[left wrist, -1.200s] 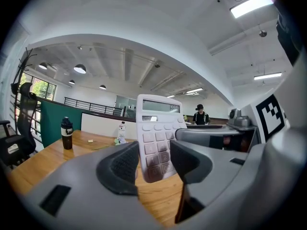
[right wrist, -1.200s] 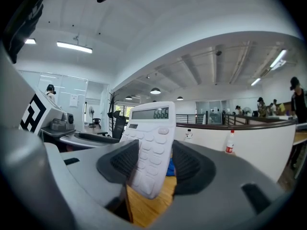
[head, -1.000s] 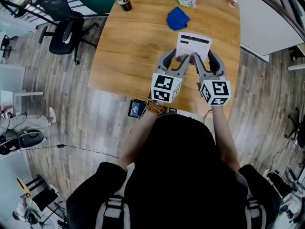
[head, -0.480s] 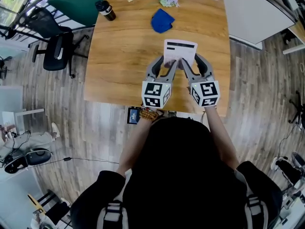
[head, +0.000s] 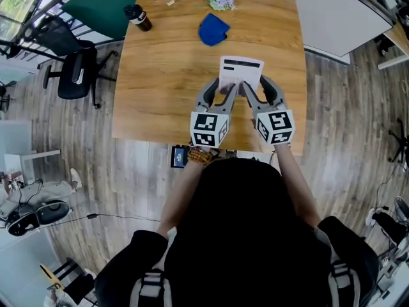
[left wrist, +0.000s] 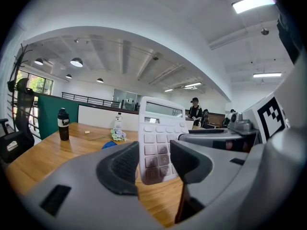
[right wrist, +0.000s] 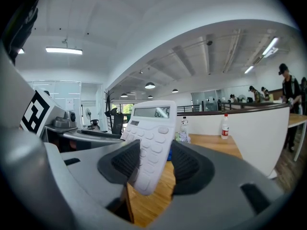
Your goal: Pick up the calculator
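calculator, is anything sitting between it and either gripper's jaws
Nothing visible does. The calculator has its lower end between the jaws of both the left gripper and the right gripper, held clear of the table. The blue cloth lies farther back.

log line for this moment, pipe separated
stage: calculator held | left gripper: shut on calculator | right gripper: shut on calculator | calculator: raised off table, keys toward person

Blue cloth (head: 213, 29), dark cup (head: 138, 17) and flowers (head: 221, 1) on wooden table (head: 166, 75)
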A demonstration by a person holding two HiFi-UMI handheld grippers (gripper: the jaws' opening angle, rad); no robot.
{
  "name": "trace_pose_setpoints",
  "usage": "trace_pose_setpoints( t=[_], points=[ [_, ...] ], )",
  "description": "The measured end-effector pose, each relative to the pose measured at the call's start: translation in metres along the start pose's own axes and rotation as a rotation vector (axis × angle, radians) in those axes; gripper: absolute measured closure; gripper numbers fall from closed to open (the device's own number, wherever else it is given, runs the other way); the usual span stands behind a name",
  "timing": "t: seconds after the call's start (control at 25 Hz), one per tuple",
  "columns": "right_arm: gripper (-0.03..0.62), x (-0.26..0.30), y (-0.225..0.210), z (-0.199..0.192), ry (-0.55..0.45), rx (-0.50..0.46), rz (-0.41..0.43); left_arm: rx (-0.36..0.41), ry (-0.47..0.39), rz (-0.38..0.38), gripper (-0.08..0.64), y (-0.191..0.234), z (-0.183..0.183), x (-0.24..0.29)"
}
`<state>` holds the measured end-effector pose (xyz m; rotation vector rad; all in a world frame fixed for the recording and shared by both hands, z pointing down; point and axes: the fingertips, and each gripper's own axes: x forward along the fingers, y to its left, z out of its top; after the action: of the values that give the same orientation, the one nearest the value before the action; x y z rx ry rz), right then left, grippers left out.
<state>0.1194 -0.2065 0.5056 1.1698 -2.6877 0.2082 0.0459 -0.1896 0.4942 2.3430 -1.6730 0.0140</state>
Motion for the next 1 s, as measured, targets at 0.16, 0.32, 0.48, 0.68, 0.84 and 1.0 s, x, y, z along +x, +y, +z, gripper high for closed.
trace_pose_setpoints(
  t=[0.16, 0.32, 0.48, 0.68, 0.84, 1.0],
  points=[
    [0.388, -0.003, -0.001, -0.002, -0.002, 0.003, 0.004, -0.004, 0.003, 0.004, 0.344, -0.003, -0.001, 0.0],
    [0.388, -0.005, -0.003, -0.004, 0.003, 0.008, 0.008, 0.0, 0.002, 0.004, 0.344, -0.005, -0.001, 0.001],
    [0.388, -0.008, -0.004, -0.009, 0.013, 0.011, 0.012, 0.0, 0.005, 0.002, 0.344, -0.008, -0.004, 0.001],
    [0.388, -0.007, -0.007, -0.014, 0.034, 0.007, 0.017, 0.009, 0.023, 0.01, 0.344, -0.01, -0.009, 0.0],
    [0.388, -0.009, -0.006, -0.018, 0.048, 0.008, 0.022, 0.008, 0.037, 0.009, 0.344, -0.012, -0.013, -0.002],
    [0.391, -0.012, -0.006, -0.021, 0.05, 0.012, 0.019, 0.02, 0.046, 0.016, 0.344, -0.014, -0.016, -0.004]
  ],
)
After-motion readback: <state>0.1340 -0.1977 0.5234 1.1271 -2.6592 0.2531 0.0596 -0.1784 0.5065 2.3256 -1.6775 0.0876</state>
